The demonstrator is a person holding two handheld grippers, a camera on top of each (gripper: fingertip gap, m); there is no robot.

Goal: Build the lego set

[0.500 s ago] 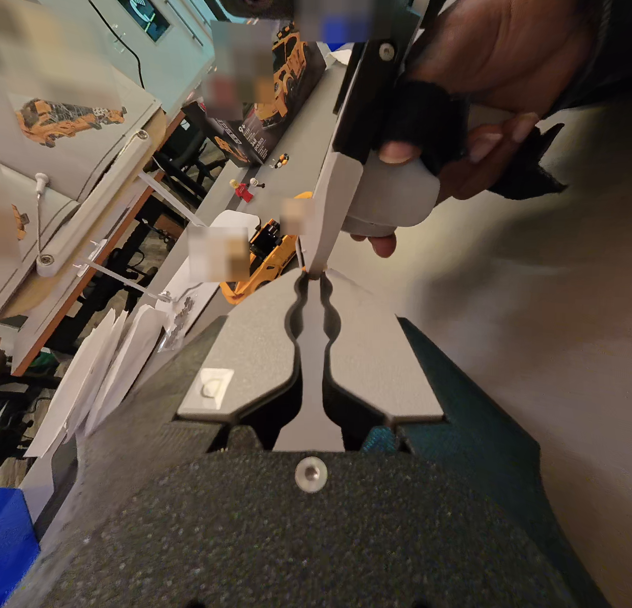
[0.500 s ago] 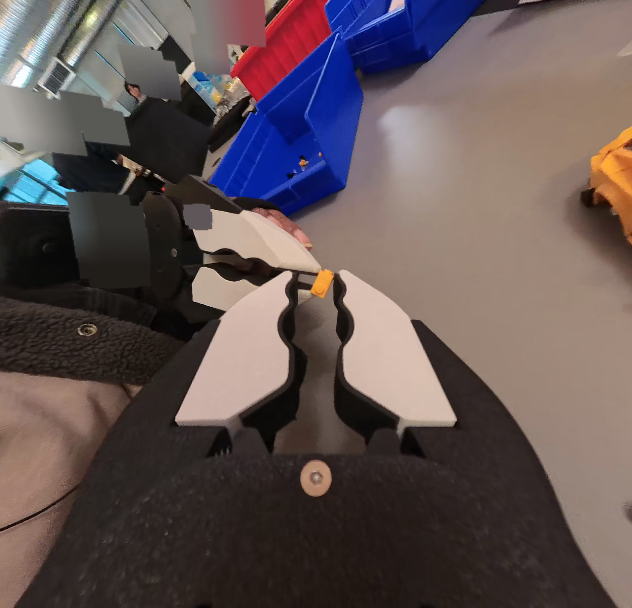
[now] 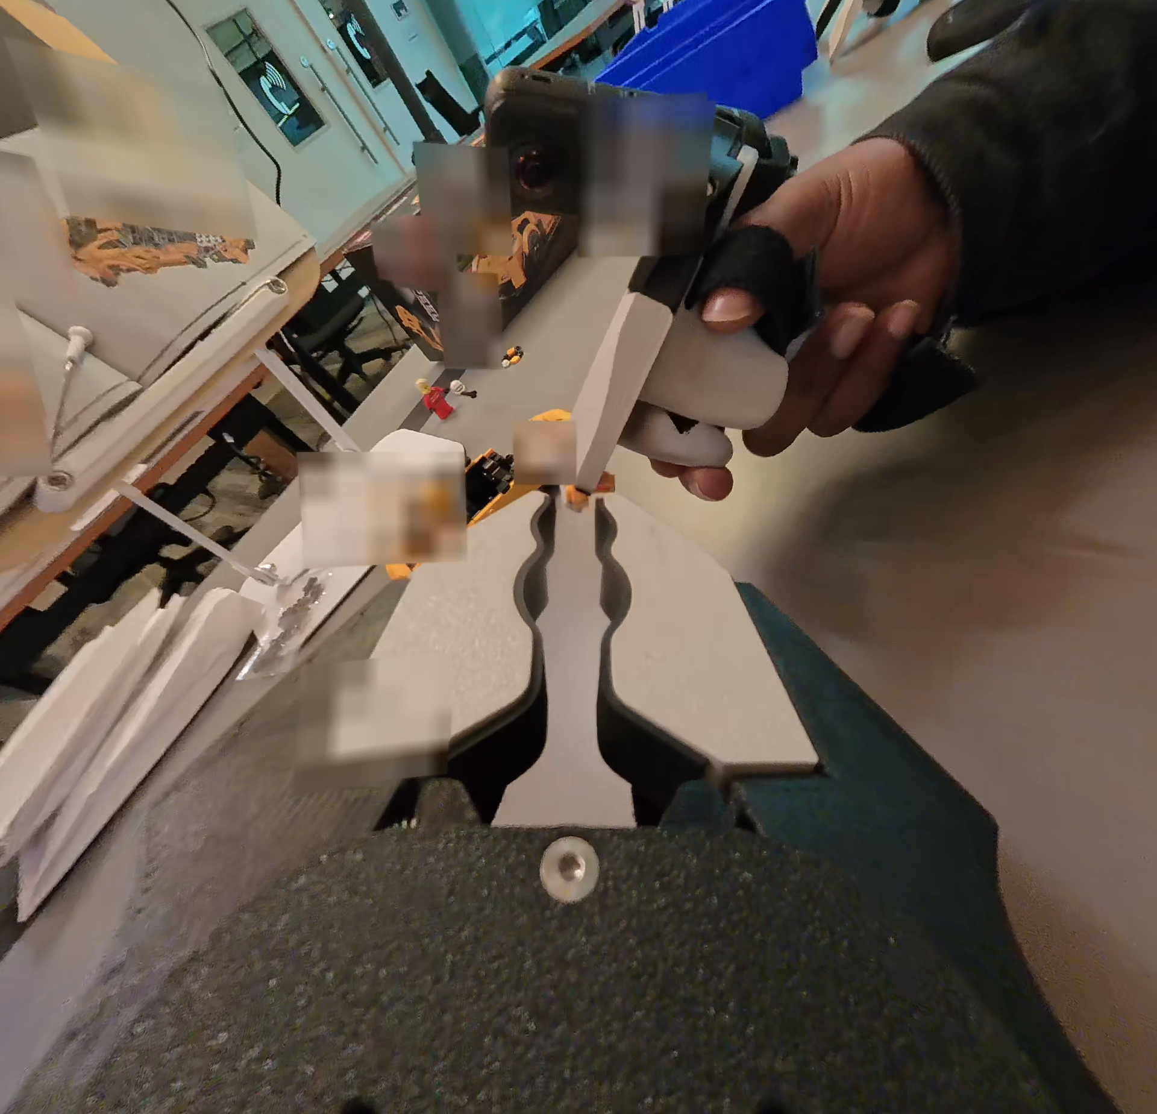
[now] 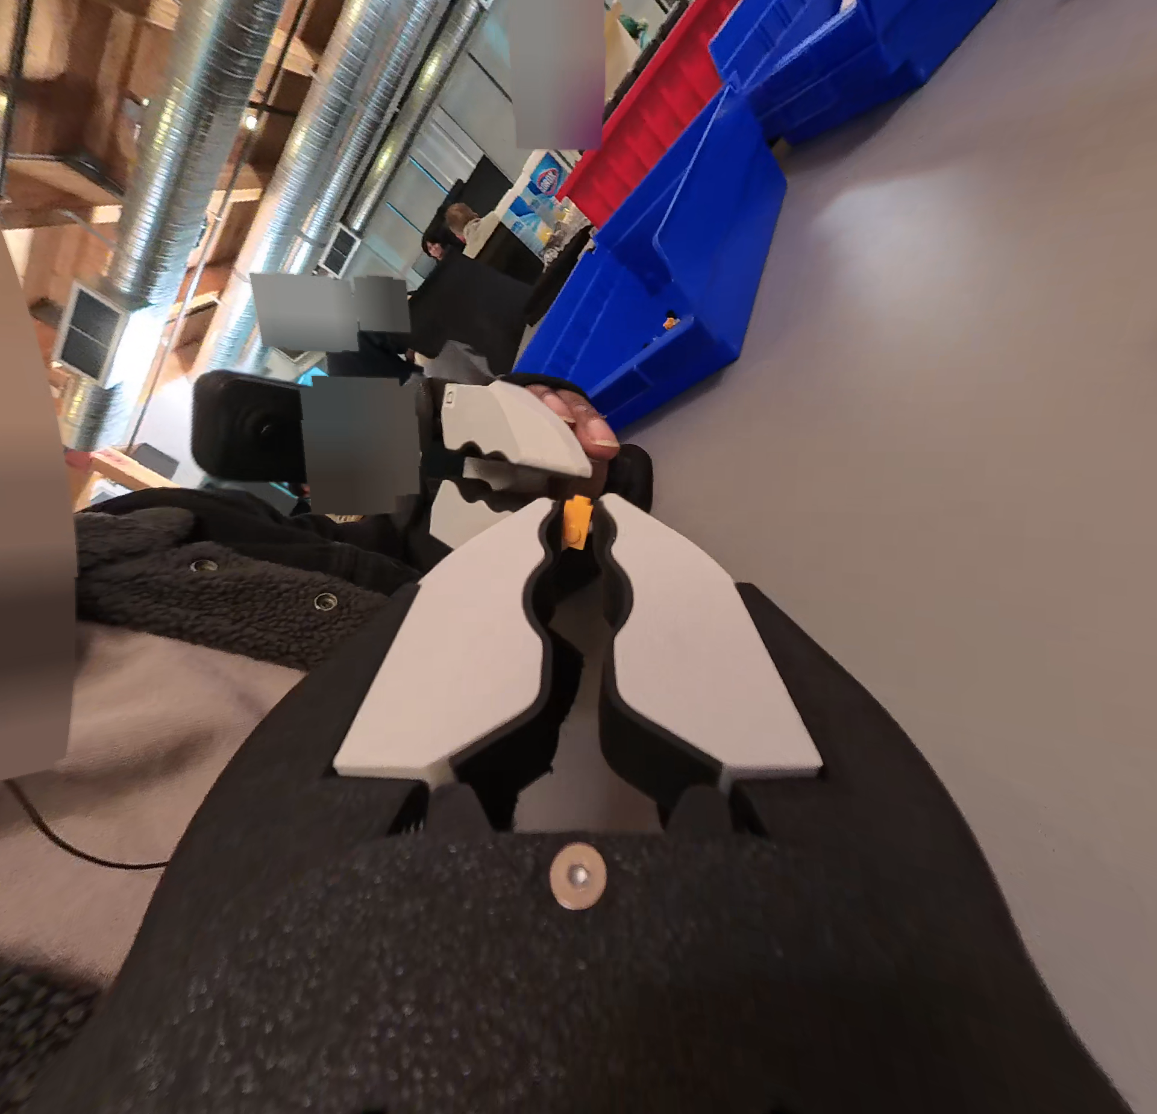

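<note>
Orange studded brick [image 4: 576, 523] between right tongs [image 4: 575, 508]

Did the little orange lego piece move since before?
Yes. In the right wrist view the orange lego piece now sits between the right gripper's fingertips, turned more upright. The blue bin behind shifted, so the gripper moved too.

The brick [image 4: 576, 523] sits between the right gripper [image 4: 573, 514] tips (left gripper [image 4: 566, 479] just beyond).
</note>
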